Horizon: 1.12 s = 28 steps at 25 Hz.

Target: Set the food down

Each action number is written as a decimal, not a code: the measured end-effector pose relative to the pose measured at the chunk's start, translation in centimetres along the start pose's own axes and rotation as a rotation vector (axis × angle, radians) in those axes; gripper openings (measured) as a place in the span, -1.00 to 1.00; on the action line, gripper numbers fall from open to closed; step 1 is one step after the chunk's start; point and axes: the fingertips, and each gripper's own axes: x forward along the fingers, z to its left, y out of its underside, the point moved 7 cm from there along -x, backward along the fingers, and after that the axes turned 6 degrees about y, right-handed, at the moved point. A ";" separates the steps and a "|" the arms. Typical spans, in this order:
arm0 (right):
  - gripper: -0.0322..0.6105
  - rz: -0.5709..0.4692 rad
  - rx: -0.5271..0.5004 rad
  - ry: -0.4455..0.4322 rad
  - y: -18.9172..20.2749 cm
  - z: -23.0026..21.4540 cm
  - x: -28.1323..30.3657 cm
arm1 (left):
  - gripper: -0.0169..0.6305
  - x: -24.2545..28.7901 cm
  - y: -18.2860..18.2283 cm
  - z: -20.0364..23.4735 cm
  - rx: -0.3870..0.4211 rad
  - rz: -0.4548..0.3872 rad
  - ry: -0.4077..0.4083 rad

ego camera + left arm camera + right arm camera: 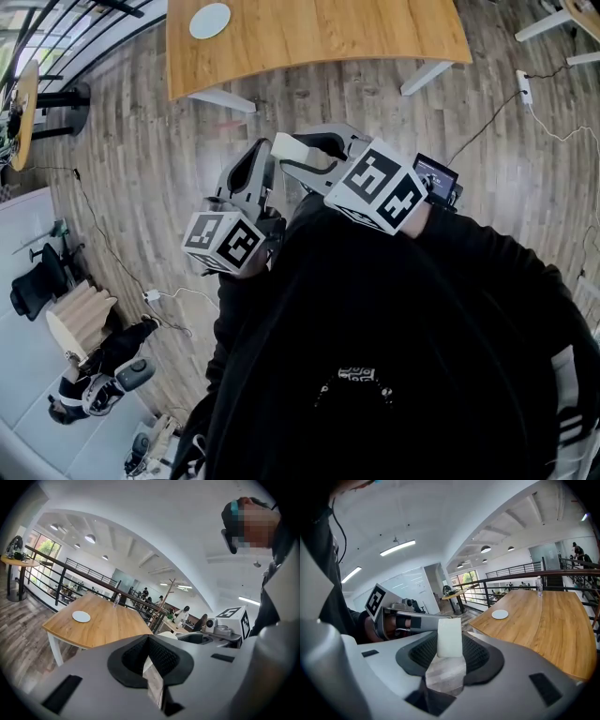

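Observation:
A white rectangular block of food [450, 634] stands upright between the black pads of my right gripper [450, 650], which is shut on it. In the head view the food block [292, 147] sticks out of the right gripper [304, 159], held in the air short of the wooden table [319, 37]. A small white plate [209, 21] lies on the table's far left part; the plate [500, 614] also shows ahead in the right gripper view. My left gripper [149, 642] is beside the right one, shut with nothing in it. In the head view the left gripper [262, 159] hangs over the floor.
A power strip [525, 86] and cables lie on the wood floor at the right. A round side table [23, 98] stands by a black railing at the left. A bottle [539, 585] stands at the table's far edge. An office chair [37, 277] sits lower left.

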 end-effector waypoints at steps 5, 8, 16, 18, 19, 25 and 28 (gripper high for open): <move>-0.37 -0.003 -0.004 0.010 -1.7 0.2 3.5 | -0.95 -0.7 -1.6 3.4 0.002 -0.009 0.005; -0.37 -0.002 -0.011 0.018 -2.8 0.8 5.3 | -0.95 -1.7 -2.5 5.2 0.005 -0.008 0.015; -0.37 0.006 -0.051 0.032 -5.2 2.6 9.4 | -0.95 -4.3 -4.7 9.7 0.019 -0.035 0.027; -0.37 0.011 -0.061 0.030 -5.5 3.0 10.3 | -0.95 -5.0 -4.7 10.6 0.017 -0.043 0.023; -0.37 0.013 -0.067 0.028 -5.8 3.3 10.8 | -0.95 -5.5 -4.8 11.0 0.015 -0.049 0.022; -0.37 0.019 -0.109 0.010 -7.5 4.8 13.7 | -0.95 -7.9 -5.3 13.5 -0.003 -0.090 -0.008; -0.37 0.037 -0.123 -0.003 -7.8 5.4 15.3 | -0.95 -8.6 -5.2 15.1 -0.021 -0.095 -0.014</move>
